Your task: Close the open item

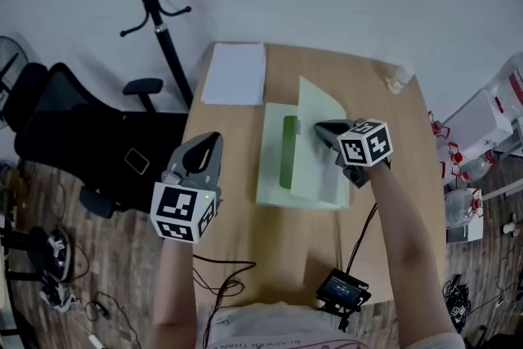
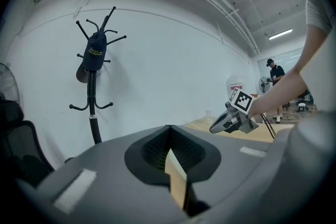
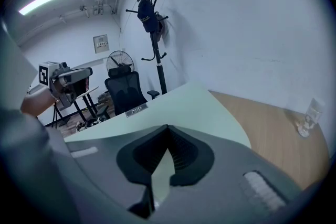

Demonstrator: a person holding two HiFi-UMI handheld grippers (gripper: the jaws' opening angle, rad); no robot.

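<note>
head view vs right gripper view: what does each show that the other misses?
Head view only: the white sheet on the table, the dark green strip inside the folder, and the small screen device.
Right gripper view only: the ceiling light, the wall sign, and the right gripper with its jaws together.
Both: the raised folder cover, coat rack, office chair, left gripper, clear cup.

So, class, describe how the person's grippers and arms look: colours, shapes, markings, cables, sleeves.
The left gripper and right gripper are grey, tapered, beak-like shells. Each carries a white cube with black square markers. A black cable trails from the right one. Forearms are bare below a white short sleeve.
</note>
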